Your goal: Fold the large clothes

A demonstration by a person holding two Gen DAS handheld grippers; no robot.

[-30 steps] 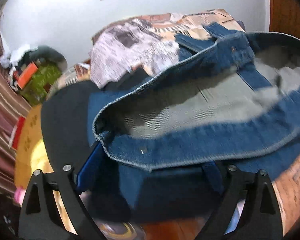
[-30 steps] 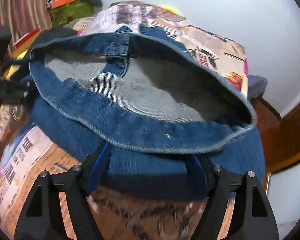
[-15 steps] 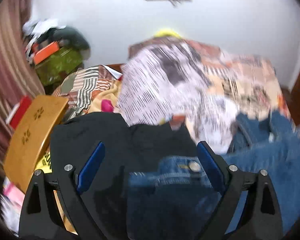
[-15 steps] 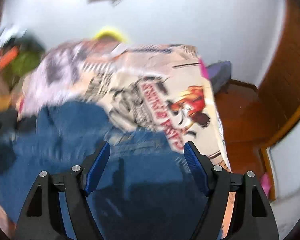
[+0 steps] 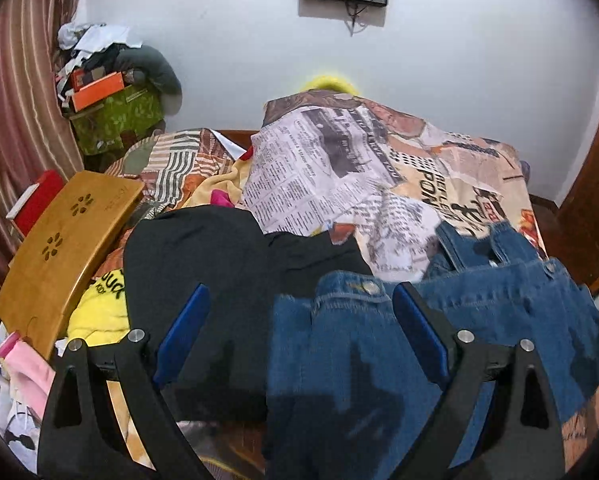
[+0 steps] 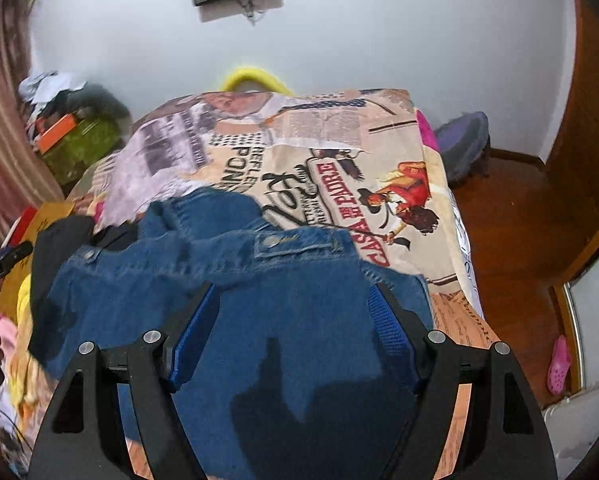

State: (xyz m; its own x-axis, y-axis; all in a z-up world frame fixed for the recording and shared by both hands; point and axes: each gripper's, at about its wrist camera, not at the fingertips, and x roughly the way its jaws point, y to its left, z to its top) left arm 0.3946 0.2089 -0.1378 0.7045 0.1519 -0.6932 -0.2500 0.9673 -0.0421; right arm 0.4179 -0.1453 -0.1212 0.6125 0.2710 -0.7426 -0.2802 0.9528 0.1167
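A blue denim garment (image 5: 479,320) lies spread on the newspaper-print bedspread (image 5: 399,184), its waistband and button toward the far side. It fills the near part of the right wrist view (image 6: 259,300). My left gripper (image 5: 299,320) is open and empty above the garment's left edge, beside a black garment (image 5: 195,256). My right gripper (image 6: 291,312) is open and empty above the denim's middle. Nothing is held.
A wooden lap tray (image 5: 63,240) and yellow clothing (image 5: 99,312) lie at the left. A green box with an orange box (image 5: 111,112) stands in the back left corner. Wooden floor (image 6: 511,232) and a pink shoe (image 6: 559,364) are right of the bed.
Both grippers let go of the denim waistband they held up a second ago. The garment now lies flat on the bed and both grippers have pulled back above it.
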